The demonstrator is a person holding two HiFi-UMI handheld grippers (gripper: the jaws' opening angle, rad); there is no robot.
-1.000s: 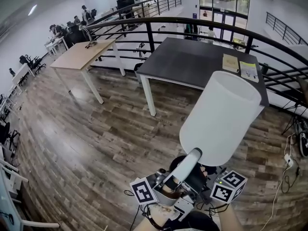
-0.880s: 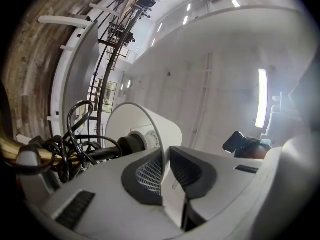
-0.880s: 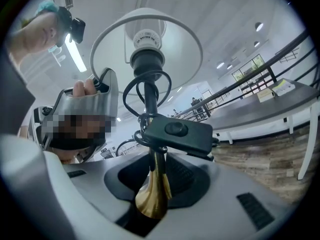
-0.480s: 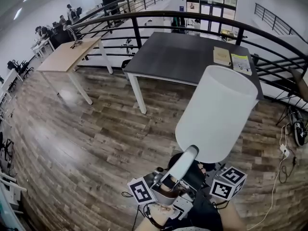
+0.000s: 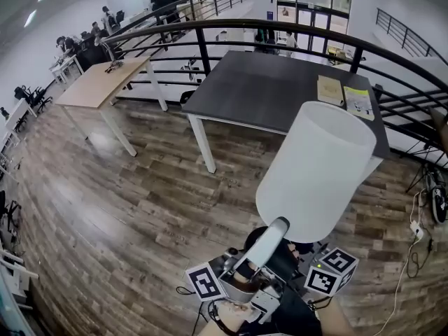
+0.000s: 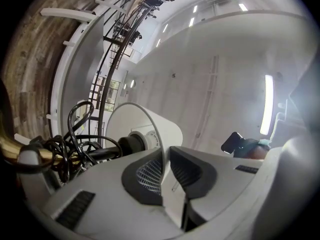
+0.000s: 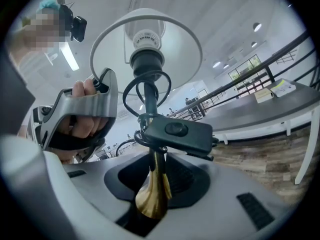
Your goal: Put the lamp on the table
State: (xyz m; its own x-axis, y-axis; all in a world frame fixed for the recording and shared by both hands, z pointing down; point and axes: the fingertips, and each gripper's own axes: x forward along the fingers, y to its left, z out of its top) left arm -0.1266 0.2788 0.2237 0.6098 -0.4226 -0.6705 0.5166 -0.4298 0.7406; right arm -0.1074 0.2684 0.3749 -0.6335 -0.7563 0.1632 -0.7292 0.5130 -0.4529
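Movement is slight: the table (image 5: 280, 89) looms a little larger in the head view than a second ago, and its front leg has slid toward 9 o'clock. The lamp (image 5: 318, 170) keeps the same tilted pose at 5 o'clock, carried above the floor (image 5: 126, 208) and not yet on the table.

The left gripper (image 6: 165, 169) pinches the thin wall of the white shade (image 6: 122, 119) at its lower rim, jaws narrow, pads pressed on both faces. The right gripper (image 7: 152, 184) is closed on the brass stem (image 7: 151, 199), jaws moderately apart around it. A black switch (image 7: 175, 131) and a looped cord (image 7: 145, 91) hang just above them.

People (image 5: 70, 44) sit at desks at 10 o'clock, far off. A wooden desk (image 5: 98, 86) stands just right of them, well apart from the dark table. A black railing (image 5: 210, 30) curves behind both. Two booklets (image 5: 330, 89) lie near the table's right end, at 1 o'clock. Bare planks stretch between the person and the table. The shade covers the table's near right corner in the head view. Cables (image 5: 420, 229) trail on the floor at 3 o'clock.
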